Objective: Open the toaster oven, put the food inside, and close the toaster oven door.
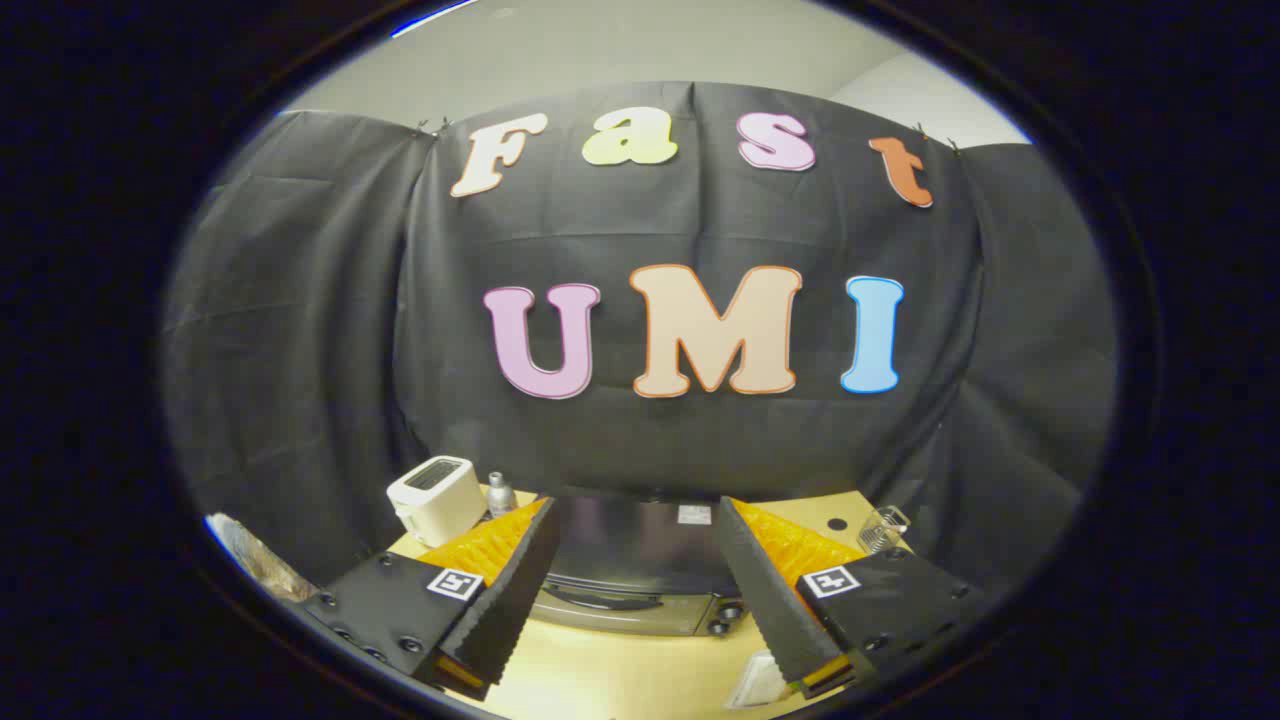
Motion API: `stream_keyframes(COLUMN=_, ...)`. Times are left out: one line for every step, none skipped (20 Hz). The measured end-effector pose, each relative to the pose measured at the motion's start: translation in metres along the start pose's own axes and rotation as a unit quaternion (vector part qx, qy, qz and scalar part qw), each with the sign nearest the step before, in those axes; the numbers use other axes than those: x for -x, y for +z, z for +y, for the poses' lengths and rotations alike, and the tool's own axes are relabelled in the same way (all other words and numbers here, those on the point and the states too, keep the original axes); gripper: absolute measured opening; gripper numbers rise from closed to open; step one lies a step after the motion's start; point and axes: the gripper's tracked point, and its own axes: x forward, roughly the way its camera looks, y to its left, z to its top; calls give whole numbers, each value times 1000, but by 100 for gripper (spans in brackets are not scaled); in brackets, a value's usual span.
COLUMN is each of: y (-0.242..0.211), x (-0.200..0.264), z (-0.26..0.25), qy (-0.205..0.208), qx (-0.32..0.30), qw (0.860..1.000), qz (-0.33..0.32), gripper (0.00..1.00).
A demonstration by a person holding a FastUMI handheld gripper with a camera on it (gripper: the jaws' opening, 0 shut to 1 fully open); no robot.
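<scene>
A dark toaster oven [634, 570] stands on the wooden table [620, 670], seen from above and in front, between and just beyond my fingers. Its door is shut, with the handle [600, 598] along the front and knobs [728, 612] at the right end. My gripper [640, 575] hangs open above the table with nothing between its fingers. A pale flat object [757, 683], partly hidden by the right finger, lies on the table in front of the oven; I cannot tell what it is.
A white pop-up toaster [437, 497] sits at the back left of the table, with a small grey bottle [500, 494] beside it. A clear glass item [880, 528] stands at the back right near a dark hole [837, 524] in the tabletop. Black cloth walls close the booth behind.
</scene>
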Motion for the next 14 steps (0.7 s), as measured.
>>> stream_keyframes(y=2, x=2, z=4, qy=1, qx=4, qw=1000, qz=-1, gripper=100)
stream_keyframes(y=3, x=4, z=6, qy=0, qx=8, qw=1000, qz=-1, gripper=100)
stream_keyframes(y=3, x=5, z=10, qy=0, qx=9, qw=1000, qz=0, gripper=100)
stream_keyframes(y=4, x=5, z=13, qy=2, qx=8, qw=1000, qz=-1, gripper=100)
stream_keyframes(y=5, x=6, z=18, qy=4, qx=5, qw=1000, qz=-2, gripper=100)
stream_keyframes(y=7, x=7, z=22, qy=6, qx=1, qw=1000, qz=-3, gripper=100)
stream_keyframes(y=6, x=7, z=25, qy=8, qx=-2, qw=1000, qz=-3, gripper=100)
stream_keyframes(y=7, x=7, z=28, qy=11, qx=-4, qw=1000, qz=-3, gripper=100)
stream_keyframes(y=7, x=9, z=32, qy=14, qx=-7, qw=1000, qz=-5, gripper=100)
stream_keyframes(y=7, x=8, z=36, qy=15, qx=-9, qw=1000, qz=-5, gripper=100)
stream_keyframes(y=7, x=7, z=39, qy=16, qx=-12, qw=1000, qz=-6, gripper=100)
stream_keyframes(y=6, x=7, z=42, qy=16, qx=-13, qw=1000, qz=-6, gripper=100)
stream_keyframes(y=4, x=8, z=46, qy=17, qx=-14, qw=1000, qz=-6, gripper=100)
stream_keyframes(y=2, x=8, z=50, qy=16, qx=-12, qw=1000, qz=-6, gripper=100)
